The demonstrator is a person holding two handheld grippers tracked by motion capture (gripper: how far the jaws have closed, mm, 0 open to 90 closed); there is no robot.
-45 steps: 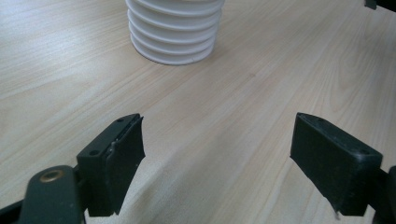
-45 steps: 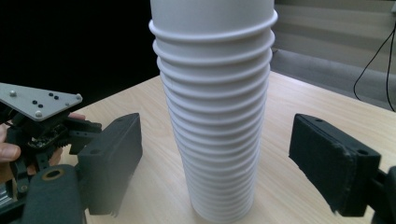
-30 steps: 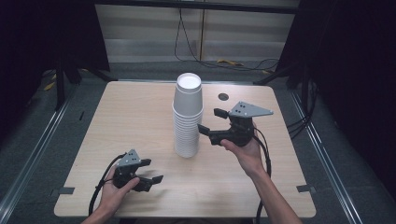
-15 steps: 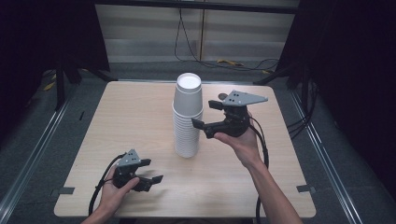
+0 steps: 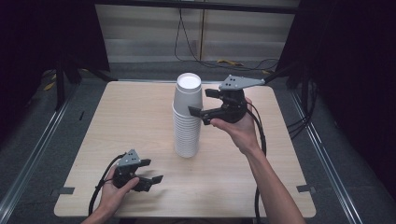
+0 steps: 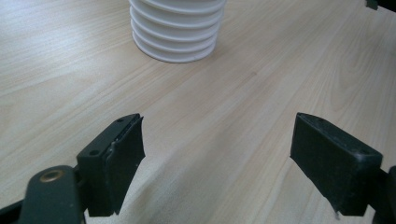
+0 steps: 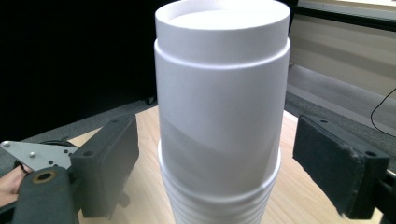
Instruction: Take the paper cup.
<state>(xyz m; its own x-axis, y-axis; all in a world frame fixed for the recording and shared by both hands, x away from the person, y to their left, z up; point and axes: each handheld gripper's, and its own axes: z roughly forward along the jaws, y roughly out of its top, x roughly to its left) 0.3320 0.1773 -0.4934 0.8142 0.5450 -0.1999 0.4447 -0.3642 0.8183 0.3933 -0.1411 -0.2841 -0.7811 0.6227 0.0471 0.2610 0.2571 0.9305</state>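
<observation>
Nothing is lifted yet: the right tool, jaws apart, flanks the top cup; the left tool, also apart, rests at the bench's seven o'clock.

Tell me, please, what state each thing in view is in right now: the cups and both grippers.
Stack of white cups: upside down, nested, standing upright on the table.
Top cup: sits raised, loosely seated on the stack, between the right gripper's jaws, not yet gripped.
Right gripper: open, raised, jaws either side of the top cup.
Left gripper: open, holding nothing, low over the table near the stack's base.
</observation>
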